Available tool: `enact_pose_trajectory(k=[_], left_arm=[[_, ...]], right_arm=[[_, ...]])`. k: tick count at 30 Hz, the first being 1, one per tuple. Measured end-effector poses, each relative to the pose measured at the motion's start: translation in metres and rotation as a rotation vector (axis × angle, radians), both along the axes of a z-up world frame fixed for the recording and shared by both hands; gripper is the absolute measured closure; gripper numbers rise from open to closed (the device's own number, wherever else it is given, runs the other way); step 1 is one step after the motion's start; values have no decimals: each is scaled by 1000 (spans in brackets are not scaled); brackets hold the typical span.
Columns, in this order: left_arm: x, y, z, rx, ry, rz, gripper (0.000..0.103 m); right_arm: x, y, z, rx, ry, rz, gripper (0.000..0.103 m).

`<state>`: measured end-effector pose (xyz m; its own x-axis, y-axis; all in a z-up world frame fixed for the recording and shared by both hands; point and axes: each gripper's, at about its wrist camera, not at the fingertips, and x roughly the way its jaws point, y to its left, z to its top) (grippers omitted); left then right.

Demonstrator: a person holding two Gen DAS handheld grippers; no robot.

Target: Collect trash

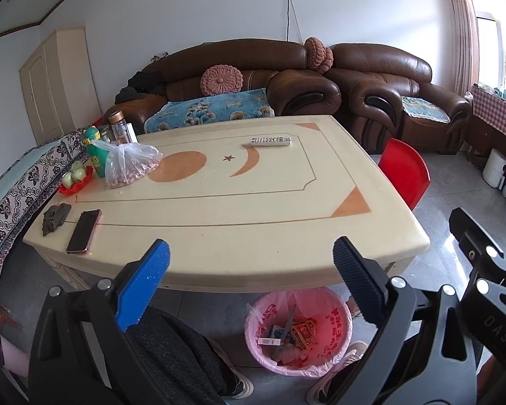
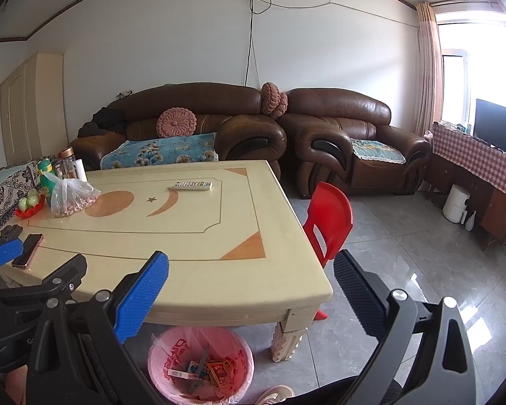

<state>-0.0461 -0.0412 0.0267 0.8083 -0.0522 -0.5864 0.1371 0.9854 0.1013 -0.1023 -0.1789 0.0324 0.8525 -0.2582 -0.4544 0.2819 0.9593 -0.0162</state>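
Living room, cream table (image 1: 219,202) before brown sofas (image 2: 192,118). Left gripper (image 1: 251,280) jaws spread wide, holding nothing, above the table's near edge. Right gripper (image 2: 251,283) likewise wide and empty, at the near-right corner. Pink-lined trash bin (image 1: 298,332) with cartons inside sits on the floor at 6 o'clock under both. Bare tile floor from 3 o'clock outward; red chair (image 2: 329,219) at 1 o'clock.

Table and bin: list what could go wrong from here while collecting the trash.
1. The dark crumpled scrap lies right beside the phone near the table edge; reaching for it could nudge the phone off.
2. The bag of nuts and remote aren't obviously trash and might be binned by mistake.
3. The pink bin sits partly under the table's overhang, so a drop from above may miss.
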Motion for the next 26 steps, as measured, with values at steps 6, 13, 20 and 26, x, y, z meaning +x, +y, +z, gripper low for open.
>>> enact_pose_trajectory(k=[6,13,20,26], left_arm=[[-3,-2,1,3,-8,-3,8],[-3,-2,4,14,-22,24,8],[6,0,2,3,30,37,8],[7,5,2,-2,32,52,8]], right_arm=[[1,-2,1,2,2,-12,7],[1,-5,3,10,2,-18,7],[3,-3,3,3,6,-11,7],[3,-2,3,4,6,-12,7]])
